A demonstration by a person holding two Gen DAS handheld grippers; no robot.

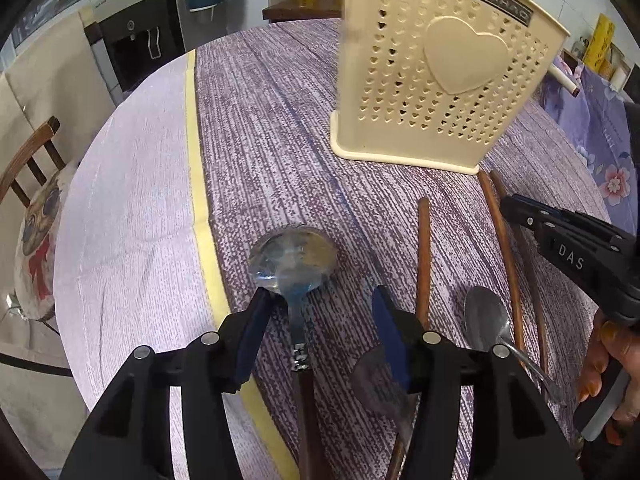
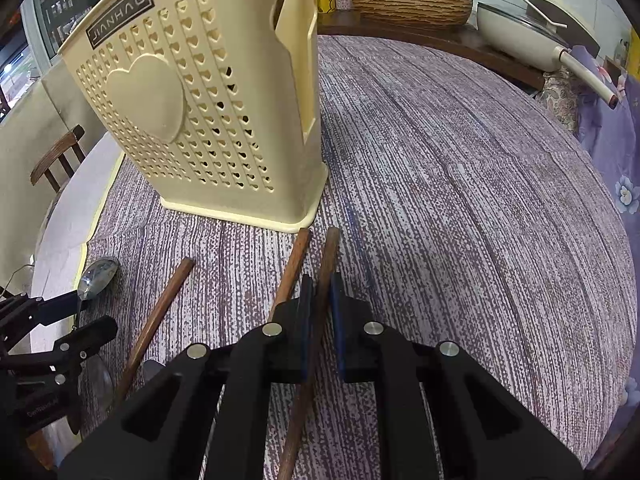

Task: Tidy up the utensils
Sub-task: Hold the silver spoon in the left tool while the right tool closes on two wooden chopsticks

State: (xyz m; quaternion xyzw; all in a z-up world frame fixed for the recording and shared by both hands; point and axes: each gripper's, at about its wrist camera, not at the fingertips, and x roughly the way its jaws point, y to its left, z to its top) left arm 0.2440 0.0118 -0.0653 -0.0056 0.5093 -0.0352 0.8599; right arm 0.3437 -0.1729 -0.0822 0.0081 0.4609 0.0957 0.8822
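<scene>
Your right gripper (image 2: pixel 320 304) has its jaws clamped on a chopstick (image 2: pixel 326 256) whose long axis points at the holder (image 2: pixel 208 92) mid-desk, while your left gripper (image 1: pixel 320 316) stands half open, astride the big spoon (image 1: pixel 294 260), gripping nothing.

Black claw (image 1: pixel 320 320) with blue pads, silver pins, "DAS" lettering

Cream utensil holder (image 2: pixel 208 120) w/ heart-shaped holes, raised heart & black label, ahead of both tongs. Table (image 1: pixel 280 128) cloth purple-white speckled stripes; pale yellow band left of left tongs (image 1: pixel 320 320). Tongs black w/ blue pads (image 1: pixel 390 332). Chopstick (image 2: pixel 320 300) in right tongs (image 2: pixel 322 312) brown. Spoon (image 1: pixel 294 260) silver, bluish sheen.
</scene>
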